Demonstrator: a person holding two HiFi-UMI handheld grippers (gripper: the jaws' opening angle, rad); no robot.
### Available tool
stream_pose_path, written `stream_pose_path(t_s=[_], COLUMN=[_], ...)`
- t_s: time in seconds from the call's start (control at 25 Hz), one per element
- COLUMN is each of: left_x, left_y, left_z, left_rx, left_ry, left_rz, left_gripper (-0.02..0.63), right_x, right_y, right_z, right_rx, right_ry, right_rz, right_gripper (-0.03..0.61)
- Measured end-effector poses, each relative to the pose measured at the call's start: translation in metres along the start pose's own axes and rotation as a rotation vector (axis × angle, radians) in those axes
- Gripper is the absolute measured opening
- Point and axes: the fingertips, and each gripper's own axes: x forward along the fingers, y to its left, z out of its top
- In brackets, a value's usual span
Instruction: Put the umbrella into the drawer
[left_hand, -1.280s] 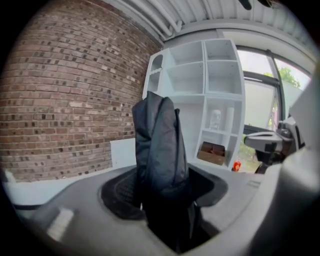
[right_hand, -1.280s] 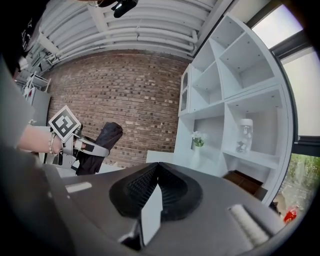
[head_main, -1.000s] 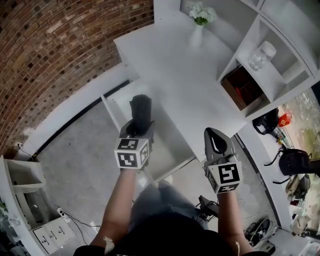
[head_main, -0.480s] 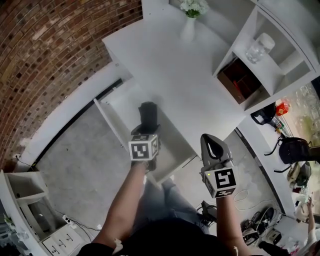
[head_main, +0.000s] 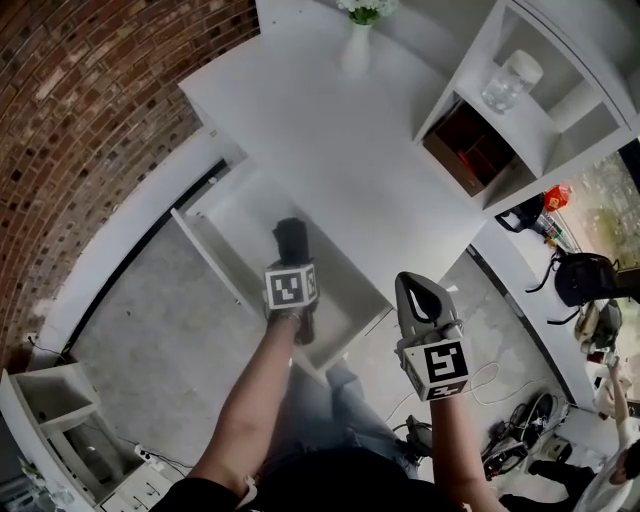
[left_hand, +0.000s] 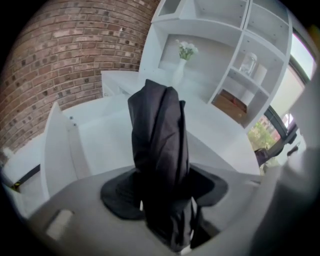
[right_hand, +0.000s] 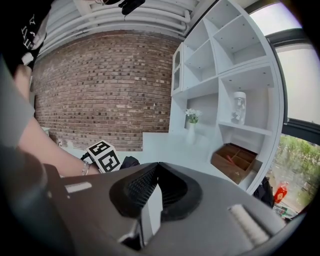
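A folded black umbrella (head_main: 291, 240) is clamped in my left gripper (head_main: 291, 264), whose jaws are shut on its lower part. It hangs over the inside of the open white drawer (head_main: 232, 222) below the desk. In the left gripper view the umbrella (left_hand: 157, 145) stands up between the jaws of the left gripper (left_hand: 161, 187), with the drawer's side wall (left_hand: 56, 150) behind it at the left. My right gripper (head_main: 414, 287) hovers to the right of the drawer's front corner, shut and empty. In the right gripper view, the right gripper (right_hand: 155, 168) has its pads together.
The white desk top (head_main: 340, 150) carries a vase of flowers (head_main: 357, 45). A white shelf unit at the right holds a glass jar (head_main: 505, 80) and a wooden box (head_main: 465, 150). A brick wall (head_main: 90, 110) runs along the left. Bags and cables (head_main: 575, 290) lie on the floor at the right.
My left gripper has sunk with the umbrella toward the drawer's inside. The right gripper has dropped slightly and stays shut.
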Motion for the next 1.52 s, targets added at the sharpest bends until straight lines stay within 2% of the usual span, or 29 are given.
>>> stream_pose_path(t_s=[0.28, 0.6, 0.76, 1.0, 1.12, 1.24, 1.36, 1.52], left_x=[0.033, 0.062, 0.073, 0.086, 0.083, 0.077, 0.065, 0.042], left_y=[0.015, 0.023, 0.022, 0.020, 0.015, 0.008, 0.004, 0.003], left_z=[-0.013, -0.020, -0.033, -0.031, -0.022, -0.006, 0.022, 0.028], left_rx=[-0.071, -0.088, -0.102, -0.056, -0.027, 0.029, 0.094, 0.128], left_ry=[0.099, 0.141, 0.216, 0.176, 0.125, 0.075, -0.009, -0.001], left_rz=[0.022, 0.036, 0.026, -0.013, -0.018, -0.024, -0.021, -0.007], left_gripper=[0.239, 0.245, 0.247, 0.261, 0.277, 0.366, 0.387, 0.390], right_x=[-0.001, -0.004, -0.004, -0.004, -0.004, -0.004, -0.005, -0.007], right_y=[-0.002, 0.001, 0.001, 0.005, 0.007, 0.009, 0.010, 0.011], right_z=[-0.011, -0.028, -0.030, -0.035, -0.036, -0.032, -0.023, -0.007], right_rx=[0.010, 0.026, 0.031, 0.035, 0.040, 0.042, 0.030, 0.041], right_ry=[0.023, 0.051, 0.061, 0.076, 0.085, 0.078, 0.058, 0.022], right_rz=[-0.036, -0.063, -0.074, -0.075, -0.071, -0.070, -0.060, -0.055], right_gripper=[0.002, 0.002, 0.002, 0.002, 0.002, 0.002, 0.002, 0.002])
